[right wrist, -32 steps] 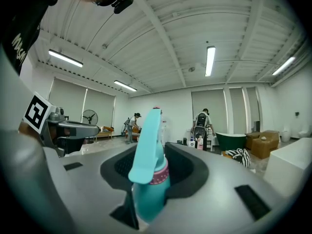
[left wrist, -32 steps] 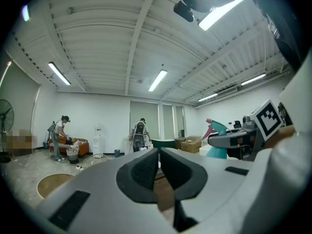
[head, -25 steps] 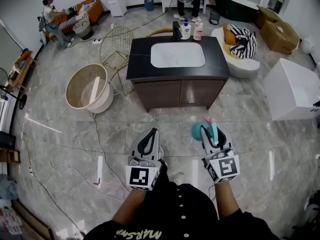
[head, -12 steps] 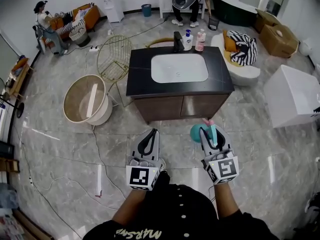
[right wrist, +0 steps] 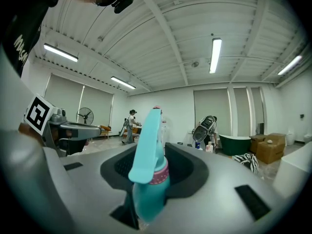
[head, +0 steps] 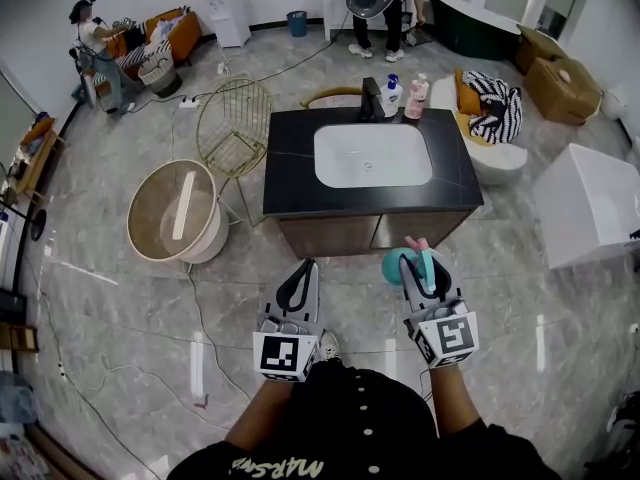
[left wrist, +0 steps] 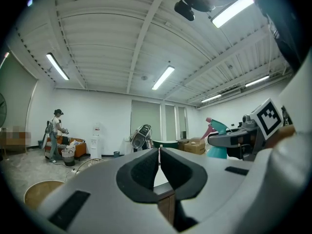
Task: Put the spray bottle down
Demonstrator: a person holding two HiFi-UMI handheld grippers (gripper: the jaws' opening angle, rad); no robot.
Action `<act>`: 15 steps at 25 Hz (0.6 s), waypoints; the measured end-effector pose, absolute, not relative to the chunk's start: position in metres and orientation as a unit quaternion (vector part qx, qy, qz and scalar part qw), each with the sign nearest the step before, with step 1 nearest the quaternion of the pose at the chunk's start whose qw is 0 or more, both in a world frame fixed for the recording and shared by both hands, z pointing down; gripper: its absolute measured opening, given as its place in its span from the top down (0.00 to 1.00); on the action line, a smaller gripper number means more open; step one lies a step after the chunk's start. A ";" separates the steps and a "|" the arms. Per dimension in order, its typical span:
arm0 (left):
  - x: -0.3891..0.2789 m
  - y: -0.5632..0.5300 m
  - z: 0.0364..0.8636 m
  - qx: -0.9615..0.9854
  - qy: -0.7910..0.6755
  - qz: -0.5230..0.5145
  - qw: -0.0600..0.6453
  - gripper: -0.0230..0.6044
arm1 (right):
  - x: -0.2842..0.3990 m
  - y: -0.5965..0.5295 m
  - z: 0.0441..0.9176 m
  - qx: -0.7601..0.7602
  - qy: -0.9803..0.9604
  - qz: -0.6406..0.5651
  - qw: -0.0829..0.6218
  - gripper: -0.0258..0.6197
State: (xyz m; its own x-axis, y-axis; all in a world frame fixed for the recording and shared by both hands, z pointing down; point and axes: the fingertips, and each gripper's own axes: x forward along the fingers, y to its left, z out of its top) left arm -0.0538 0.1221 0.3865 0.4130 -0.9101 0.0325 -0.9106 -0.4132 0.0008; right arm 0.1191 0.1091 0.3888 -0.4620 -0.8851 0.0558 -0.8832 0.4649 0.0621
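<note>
The spray bottle (right wrist: 148, 189) is teal plastic, with a rounded body, a pink ring at the neck and a long teal trigger head ending in a pink tip. It stands upright (leaning only slightly), its tip pointing toward the far side. It is held off the floor (head: 520, 308), clamped between the black pads of the right tongs (head: 418, 266). From above it is at the near right, just short of the dark bench (head: 290, 183), with its body bulging out to the left of the tongs.
</note>
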 end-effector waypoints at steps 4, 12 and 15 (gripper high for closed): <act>-0.074 0.098 0.387 0.842 -0.540 0.010 0.006 0.93 | 0.101 0.085 0.385 0.521 -0.853 -0.017 0.037 0.77; -0.099 0.067 0.395 0.851 -0.524 0.019 0.008 0.93 | 0.078 0.055 0.383 0.531 -0.846 -0.022 0.037 0.77; -0.100 0.056 0.402 0.854 -0.520 0.020 0.015 0.93 | 0.077 0.047 0.386 0.535 -0.844 -0.016 0.040 0.77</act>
State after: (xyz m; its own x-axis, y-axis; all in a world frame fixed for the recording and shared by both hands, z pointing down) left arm -0.1000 0.0564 0.4021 0.4591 -0.8869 0.0506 -0.8882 -0.4594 0.0051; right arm 0.0771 0.0470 0.3857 -0.4236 -0.9045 0.0501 -0.9019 0.4263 0.0703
